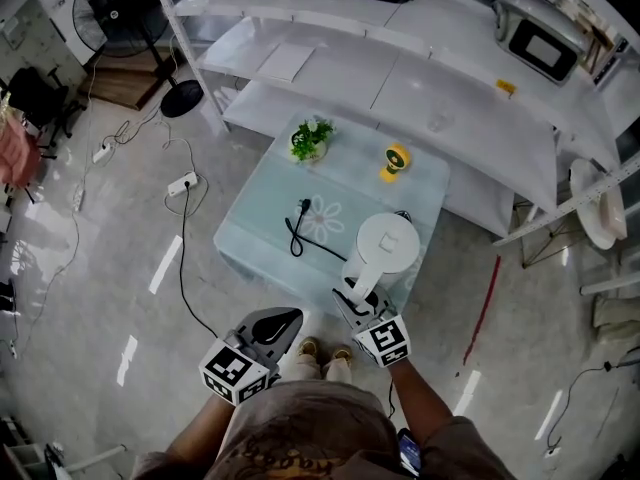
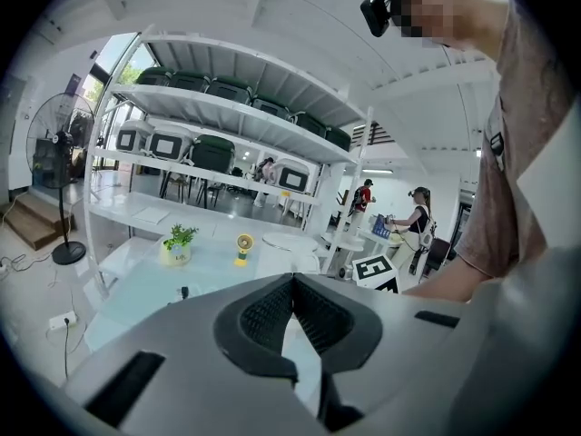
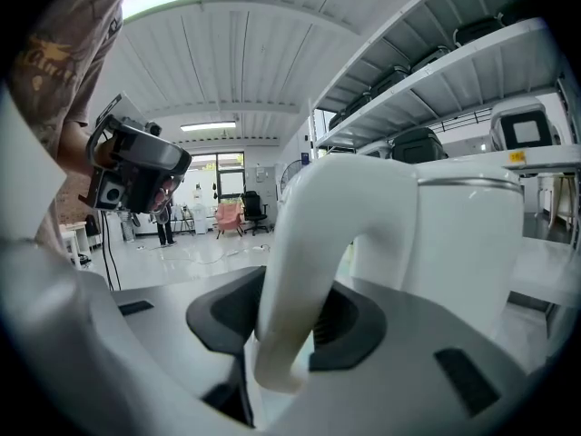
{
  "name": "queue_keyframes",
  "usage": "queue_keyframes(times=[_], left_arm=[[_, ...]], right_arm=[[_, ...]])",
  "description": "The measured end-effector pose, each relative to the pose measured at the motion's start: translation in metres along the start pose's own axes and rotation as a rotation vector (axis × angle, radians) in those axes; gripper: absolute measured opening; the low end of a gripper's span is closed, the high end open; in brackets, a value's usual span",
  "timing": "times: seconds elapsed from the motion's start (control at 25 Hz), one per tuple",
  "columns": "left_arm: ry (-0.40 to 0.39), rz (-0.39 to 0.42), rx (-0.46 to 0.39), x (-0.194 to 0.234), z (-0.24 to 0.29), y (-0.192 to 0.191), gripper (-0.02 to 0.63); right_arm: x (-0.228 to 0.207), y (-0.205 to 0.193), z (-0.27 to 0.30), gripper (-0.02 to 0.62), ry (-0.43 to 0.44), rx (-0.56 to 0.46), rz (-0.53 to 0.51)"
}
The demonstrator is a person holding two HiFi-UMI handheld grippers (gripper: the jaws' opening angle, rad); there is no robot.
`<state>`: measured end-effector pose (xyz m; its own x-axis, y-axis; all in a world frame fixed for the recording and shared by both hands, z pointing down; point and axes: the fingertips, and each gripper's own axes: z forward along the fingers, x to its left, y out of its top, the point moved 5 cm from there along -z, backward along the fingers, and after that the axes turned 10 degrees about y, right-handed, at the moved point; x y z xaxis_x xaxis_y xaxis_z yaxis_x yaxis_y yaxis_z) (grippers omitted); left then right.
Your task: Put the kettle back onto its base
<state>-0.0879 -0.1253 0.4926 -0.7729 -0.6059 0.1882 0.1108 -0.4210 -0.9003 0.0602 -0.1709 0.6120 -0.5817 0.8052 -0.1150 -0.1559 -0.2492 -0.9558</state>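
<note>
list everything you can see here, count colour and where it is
kettle: one, white, over the table's near right part
table: one, pale glass top, middle of the floor
cord: one, black, on the table left of the kettle
potted plant: one, green, table's far left
small fan: one, yellow, table's far right
shelving: white, behind the table
standing fan: one, black, far left
power strip: one, white, floor left of the table
left gripper: one, grey, shut, empty
right gripper: one, grey, shut on the kettle's handle
</note>
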Motion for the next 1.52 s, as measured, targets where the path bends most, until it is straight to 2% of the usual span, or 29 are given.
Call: queue_keyframes(times=[0.72, 1.52], left_arm=[[0.021, -0.018, 0.024, 0.008, -0.002, -0.008, 0.021], [0.021, -0.022, 0.025, 0.009, -0.011, -0.012, 0.021]], right_arm=[[0.011, -0.013, 0.01, 0.141, 0.018, 0.018, -0.038], [0.025, -0.027, 0.004, 0.146, -0.013, 0.044, -0.065]])
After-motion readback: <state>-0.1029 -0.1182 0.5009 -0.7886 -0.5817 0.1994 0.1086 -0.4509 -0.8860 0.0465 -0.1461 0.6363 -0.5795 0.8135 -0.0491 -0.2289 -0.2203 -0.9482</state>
